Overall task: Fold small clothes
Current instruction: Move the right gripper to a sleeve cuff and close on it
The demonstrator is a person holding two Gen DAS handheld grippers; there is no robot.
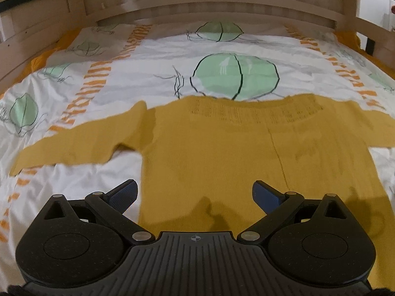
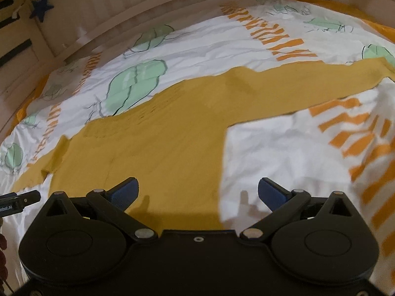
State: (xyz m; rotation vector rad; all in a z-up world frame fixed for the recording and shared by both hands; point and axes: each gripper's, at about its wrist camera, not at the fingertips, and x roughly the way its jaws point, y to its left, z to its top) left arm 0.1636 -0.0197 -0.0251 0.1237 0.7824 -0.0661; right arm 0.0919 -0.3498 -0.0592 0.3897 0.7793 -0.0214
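A small mustard-yellow knitted sweater [image 1: 217, 153] lies flat on the bed cover [image 1: 153, 79], collar away from me and both sleeves spread sideways. My left gripper [image 1: 195, 192] hovers over its lower hem, open, nothing between the blue pads [image 1: 126, 194]. In the right wrist view the same sweater [image 2: 153, 148] runs diagonally, its right sleeve [image 2: 308, 86] stretched toward the upper right. My right gripper [image 2: 197, 191] is open above the sweater's lower right edge, one finger over the knit, the other over bare cover [image 2: 284, 153]. The tip of the left gripper [image 2: 22, 201] shows at the left edge.
The white cover has green leaf prints and orange striped bands. A wooden slatted headboard [image 1: 212, 2] and side rails [image 2: 81, 37] enclose the bed. A blue star [image 2: 40, 7] hangs at the upper left of the right wrist view. An orange sheet [image 2: 345, 7] shows at the edges.
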